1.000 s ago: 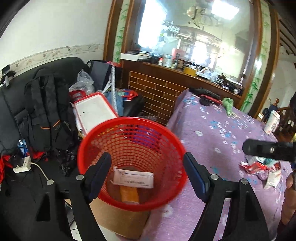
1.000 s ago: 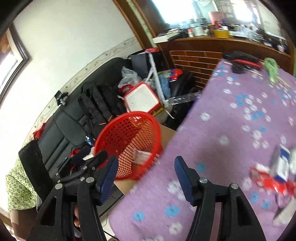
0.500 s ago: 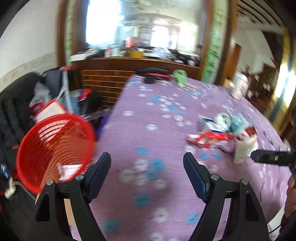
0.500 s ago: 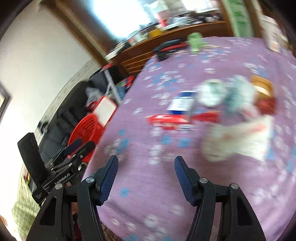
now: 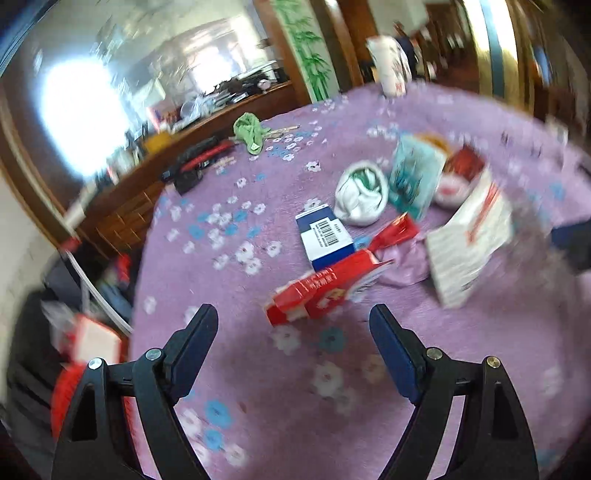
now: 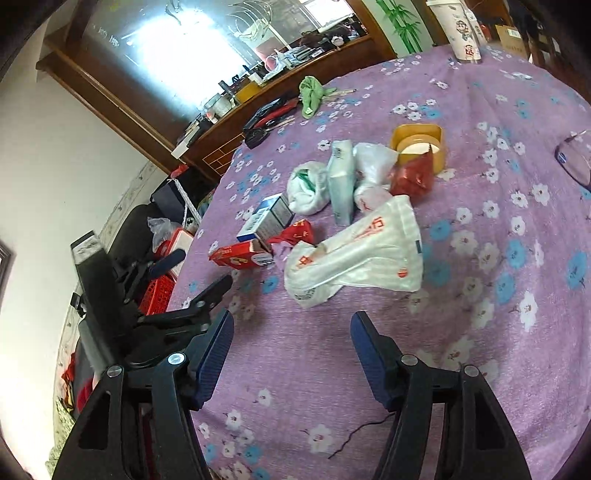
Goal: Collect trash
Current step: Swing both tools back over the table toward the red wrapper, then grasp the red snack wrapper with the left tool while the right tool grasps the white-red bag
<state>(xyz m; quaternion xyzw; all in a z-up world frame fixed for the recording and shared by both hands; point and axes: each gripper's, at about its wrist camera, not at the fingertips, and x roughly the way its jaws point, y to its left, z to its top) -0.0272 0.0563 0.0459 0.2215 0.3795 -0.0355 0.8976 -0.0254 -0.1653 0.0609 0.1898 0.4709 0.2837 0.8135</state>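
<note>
A pile of trash lies on the purple flowered table [image 6: 480, 332]. It includes a red carton [image 5: 321, 291] [image 6: 240, 256], a blue-and-white box [image 5: 325, 236] [image 6: 266, 219], a striped white plastic bag [image 5: 469, 243] [image 6: 362, 254], a crumpled white-green bag [image 6: 306, 188], a teal packet [image 6: 340, 184], a red wrapper [image 6: 412, 177] and a yellow tub [image 6: 417, 146]. My left gripper [image 5: 291, 312] hovers just short of the red carton, its jaws opening with nothing between them. My right gripper [image 6: 292, 315] stands open and empty before the striped bag. The red basket [image 6: 159, 291] sits below the table's left edge.
At the far end of the table lie a green cloth [image 6: 310, 94], black-and-red tools [image 6: 271, 110] and a paper cup [image 6: 463, 31]. Glasses [image 6: 576, 162] rest at the right edge. A thin black cable [image 6: 362, 432] lies near me. A cluttered black sofa [image 6: 129, 229] stands left.
Both views swung away from the red basket by the sofa and onto the trash pile. Both grippers moved across over the table and rolled; the basket now lies at the left.
</note>
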